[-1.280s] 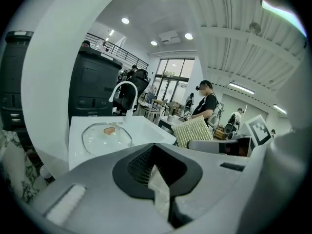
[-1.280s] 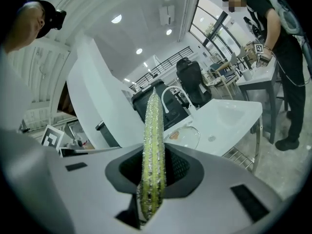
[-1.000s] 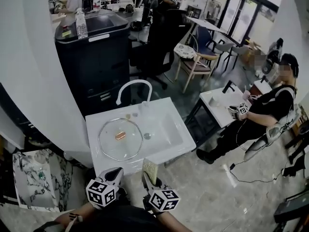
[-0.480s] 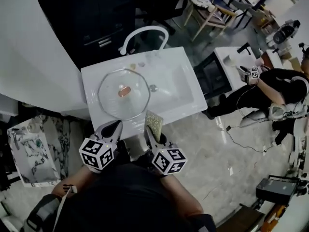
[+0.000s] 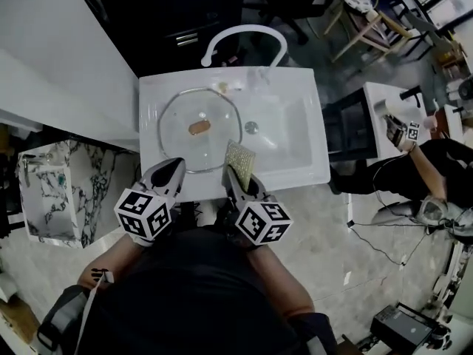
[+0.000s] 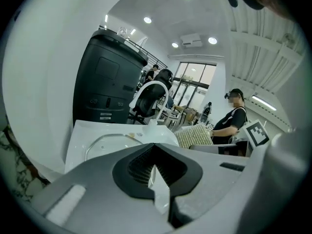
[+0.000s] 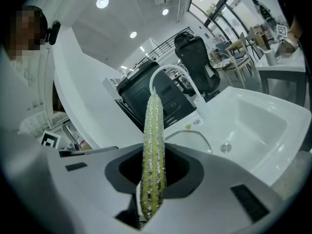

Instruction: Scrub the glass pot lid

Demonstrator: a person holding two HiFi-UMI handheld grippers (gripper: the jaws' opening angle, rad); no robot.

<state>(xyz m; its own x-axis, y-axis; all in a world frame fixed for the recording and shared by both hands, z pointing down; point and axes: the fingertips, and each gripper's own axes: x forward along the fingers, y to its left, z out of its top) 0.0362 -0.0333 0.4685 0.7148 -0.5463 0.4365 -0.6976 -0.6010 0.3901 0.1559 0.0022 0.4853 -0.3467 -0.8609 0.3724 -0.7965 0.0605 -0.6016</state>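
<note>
A grey-floored open room surrounds a white sink [image 5: 303, 165], which stands in front of a dark cabinet [image 5: 185, 6], with a curved white faucet [image 5: 244, 39] at its far edge. The glass pot lid [image 5: 185, 140] lies flat on the raised left part of the sink, its brownish knob [image 5: 198, 127] facing up. The deeper basin with the drain [image 5: 251, 127] is just to its right. Lying flat and knob-up, the lid offers its whole top face for scrubbing. It probably also sits steady enough to take downward pressure.

At the lid's near right edge hangs a yellow-green scouring sponge [image 5: 239, 157], clamped in the right tool [image 5: 238, 174]. The right gripper view shows the sponge edge-on, standing up out of the closed jaws. Most of its length sticks out beyond them, so the free end can be pressed to the glass without the jaws touching it. The head view cannot settle whether the sponge is touching the lid yet. It appears to be at the rim or just above it.

The left tool [image 5: 174, 170] is beside it, over the lid's near edge, with its jaws drawn together on nothing. It seems placed to steady the lid, since smooth glass on a smooth sink may slide once the scrubbing strokes begin.

Off to the right, well apart, a person [image 5: 436, 161] sits by a white table.
</note>
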